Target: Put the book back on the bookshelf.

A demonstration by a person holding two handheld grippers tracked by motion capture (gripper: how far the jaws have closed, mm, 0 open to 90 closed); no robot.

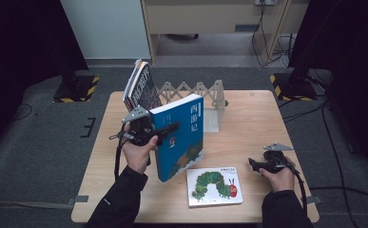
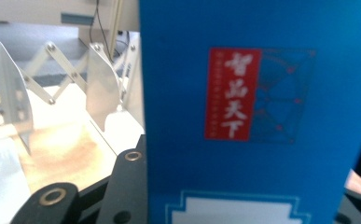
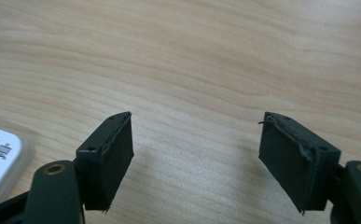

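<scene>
A blue book [image 1: 181,142] stands tilted on its lower corner in the middle of the wooden table [image 1: 253,118]. My left gripper [image 1: 168,129] is shut on its left edge, one jaw lying across the front cover. In the left gripper view the blue book's cover [image 2: 262,112] with a red label is close up. A white picture book [image 1: 214,186] with a green caterpillar lies flat near the front edge. Just right of it, my right gripper [image 1: 253,164] rests low over the table. Its jaws stand wide open over bare wood [image 3: 194,140], nothing between them.
An expanding metal book rack [image 1: 196,91] stands at the back of the table; its dividers [image 2: 101,86] show past the blue book. Two books [image 1: 141,85] lean in the rack's left end. The white picture book's corner [image 3: 1,158] lies left of my right gripper.
</scene>
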